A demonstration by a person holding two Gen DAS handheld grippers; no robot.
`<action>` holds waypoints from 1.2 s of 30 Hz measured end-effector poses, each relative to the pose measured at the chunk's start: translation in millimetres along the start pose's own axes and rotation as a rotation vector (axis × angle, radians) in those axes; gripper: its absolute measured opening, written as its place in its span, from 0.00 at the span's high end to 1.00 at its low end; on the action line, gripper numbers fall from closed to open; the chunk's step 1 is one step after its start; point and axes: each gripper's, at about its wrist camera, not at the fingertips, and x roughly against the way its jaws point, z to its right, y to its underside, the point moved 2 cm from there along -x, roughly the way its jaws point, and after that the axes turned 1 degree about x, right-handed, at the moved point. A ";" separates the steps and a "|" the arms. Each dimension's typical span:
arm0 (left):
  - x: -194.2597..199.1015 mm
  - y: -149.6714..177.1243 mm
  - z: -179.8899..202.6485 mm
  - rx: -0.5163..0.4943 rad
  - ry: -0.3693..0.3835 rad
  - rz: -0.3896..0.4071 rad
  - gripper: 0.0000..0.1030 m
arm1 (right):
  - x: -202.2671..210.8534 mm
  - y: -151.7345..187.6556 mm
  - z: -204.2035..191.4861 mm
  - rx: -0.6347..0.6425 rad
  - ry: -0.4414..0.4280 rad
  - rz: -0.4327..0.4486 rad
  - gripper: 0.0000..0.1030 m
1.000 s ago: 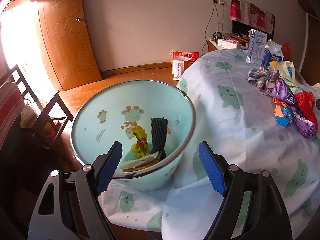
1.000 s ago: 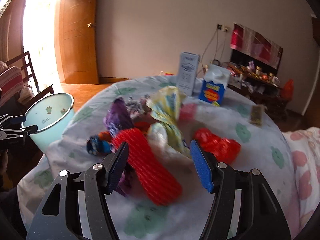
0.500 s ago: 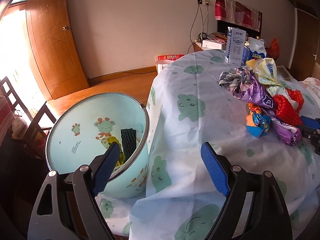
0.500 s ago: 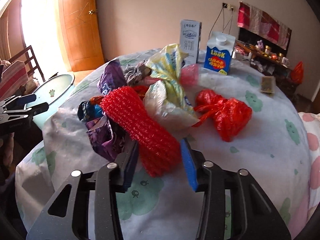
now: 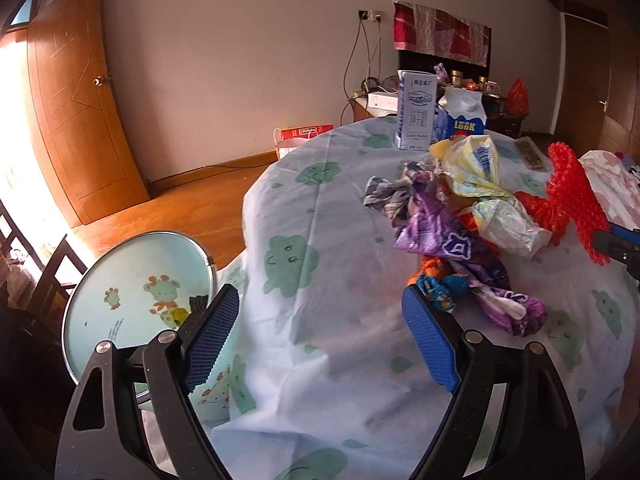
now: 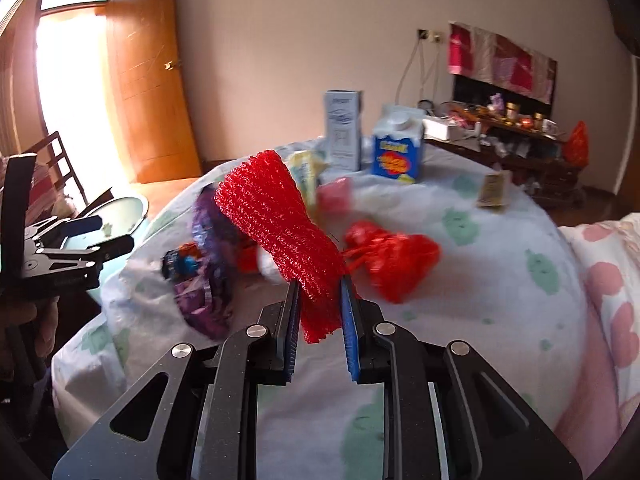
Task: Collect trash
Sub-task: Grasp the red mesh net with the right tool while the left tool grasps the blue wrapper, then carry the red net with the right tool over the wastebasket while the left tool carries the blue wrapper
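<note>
Red foam netting point(image 6: 280, 232) sits clamped in the right gripper point(image 6: 320, 312), lifted above the table point(image 6: 480, 320). Near the bin point(image 5: 132, 276), the left gripper point(image 5: 320, 344) gapes wide, holding nothing.

Ribbed red foam net sleeve point(image 6: 280, 224), matt printed cloth table cover point(image 5: 320, 240), glossy wooden door point(image 5: 76, 120), crinkled purple foil wrapper point(image 5: 452, 240)

Daylight glares, blown out, beside the wooden door point(image 6: 150, 76); fisheye bends the edges, and the right view is motion-blurred.

Both wrist views face the wall across the table point(image 5: 320, 216), sharing its trash pile point(image 6: 208, 240).
</note>
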 end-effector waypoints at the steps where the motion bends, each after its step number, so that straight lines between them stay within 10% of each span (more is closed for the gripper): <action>1: -2.3 -1.5 6.0 -0.008 0.007 0.000 0.21 | 0.7 1.4 5.7 -0.011 0.012 0.001 0.80; 6: -17.5 -6.5 34.6 -0.045 0.047 -0.028 0.21 | 3.0 14.5 31.3 -0.070 0.042 -0.003 0.80; 11: -43.0 -2.2 49.1 -0.045 0.112 -0.114 0.49 | 5.8 22.1 42.2 -0.091 0.039 0.003 0.80; 13: -49.3 1.3 50.9 -0.039 0.155 -0.147 0.79 | 4.5 23.3 44.3 -0.094 0.037 0.010 0.80; 29: 19.9 -27.2 34.9 -0.173 0.008 0.124 0.84 | -8.4 28.3 32.2 -0.079 0.026 -0.009 0.80; 36: 6.1 -27.8 0.6 -0.070 -0.044 0.076 0.84 | -6.9 26.7 34.5 -0.082 0.044 0.001 0.80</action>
